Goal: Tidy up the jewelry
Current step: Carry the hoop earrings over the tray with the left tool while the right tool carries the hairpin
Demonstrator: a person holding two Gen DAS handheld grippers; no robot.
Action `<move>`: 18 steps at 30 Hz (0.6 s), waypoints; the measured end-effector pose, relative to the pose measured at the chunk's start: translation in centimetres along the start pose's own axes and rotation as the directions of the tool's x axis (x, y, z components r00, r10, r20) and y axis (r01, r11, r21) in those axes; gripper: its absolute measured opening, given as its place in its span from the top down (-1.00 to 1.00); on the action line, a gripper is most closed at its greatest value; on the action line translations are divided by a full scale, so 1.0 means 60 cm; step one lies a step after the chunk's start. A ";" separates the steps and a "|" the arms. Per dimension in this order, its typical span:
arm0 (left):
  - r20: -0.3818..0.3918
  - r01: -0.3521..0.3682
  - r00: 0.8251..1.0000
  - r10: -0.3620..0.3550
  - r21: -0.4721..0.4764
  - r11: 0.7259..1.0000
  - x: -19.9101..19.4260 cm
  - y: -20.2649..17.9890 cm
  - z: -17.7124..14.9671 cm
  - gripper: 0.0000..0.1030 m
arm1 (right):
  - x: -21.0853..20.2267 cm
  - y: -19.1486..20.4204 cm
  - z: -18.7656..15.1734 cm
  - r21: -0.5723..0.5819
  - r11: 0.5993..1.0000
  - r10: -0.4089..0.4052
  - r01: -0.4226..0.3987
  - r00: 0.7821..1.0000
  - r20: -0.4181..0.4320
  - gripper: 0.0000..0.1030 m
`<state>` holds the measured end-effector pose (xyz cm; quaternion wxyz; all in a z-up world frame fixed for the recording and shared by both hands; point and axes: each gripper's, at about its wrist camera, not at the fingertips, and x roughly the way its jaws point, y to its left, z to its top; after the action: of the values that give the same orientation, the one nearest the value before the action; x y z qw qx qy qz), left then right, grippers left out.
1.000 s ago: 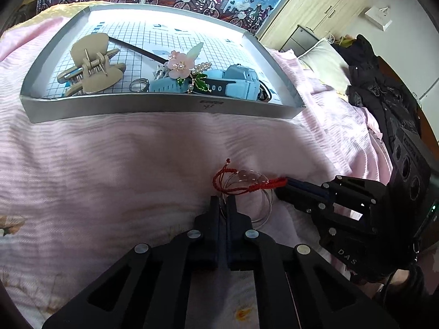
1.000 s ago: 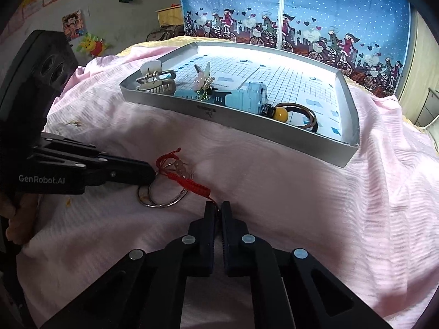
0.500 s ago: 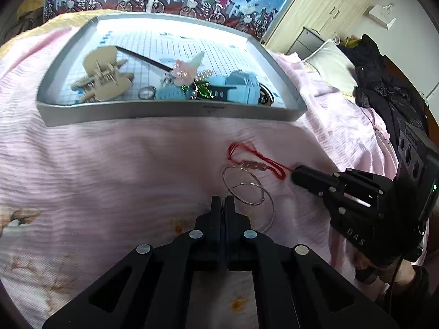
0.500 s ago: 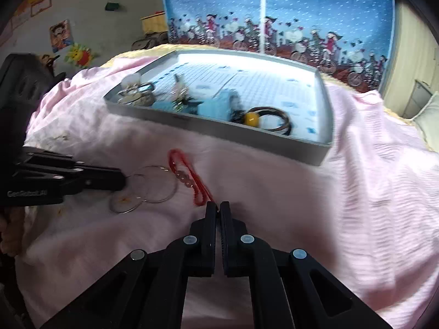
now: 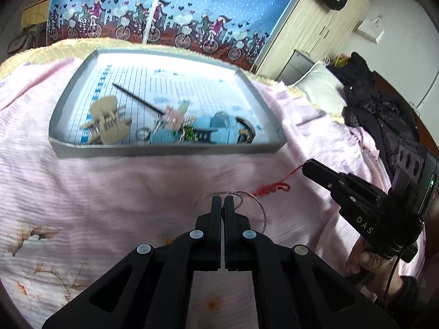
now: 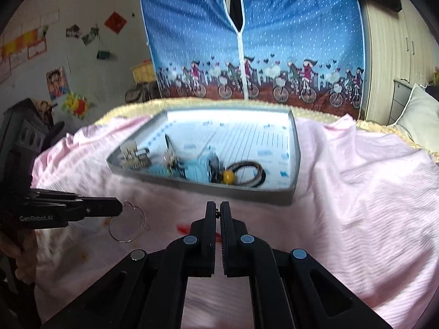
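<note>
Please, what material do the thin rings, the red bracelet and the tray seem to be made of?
The thin rings look like bare metal wire: very slim, silvery, with a light glint.
The red bracelet looks like braided or knotted cord: matte, soft and limp on the pink cover.
The tray has plain grey matte walls, perhaps cardboard or plastic; its floor looks like printed paper with lines. I cannot tell more.

Matt black plastic on both the left gripper (image 5: 222,202) and the right gripper (image 6: 218,209), with small shiny metal pins at the joints. Thin bright wire hoops (image 6: 126,224) gleam like polished metal beside a red woven cord (image 5: 270,187). Ribbed pink cloth covers the bed (image 5: 109,186); the tray (image 5: 164,150) looks smooth, dull grey, paper-lined.
</note>
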<state>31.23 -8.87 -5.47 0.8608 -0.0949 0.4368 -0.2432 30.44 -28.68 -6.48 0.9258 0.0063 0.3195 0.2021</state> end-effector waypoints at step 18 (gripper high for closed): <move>0.170 -0.087 0.982 0.088 -0.015 0.996 0.002 -0.024 0.111 1.00 | -0.027 -0.052 0.064 0.129 0.991 -0.005 -0.026 0.972 0.236 0.93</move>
<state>36.12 -10.54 -1.03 0.9045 -0.0991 0.3663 -0.1945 32.72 -31.72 -2.88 0.9537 0.0926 0.2198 0.1833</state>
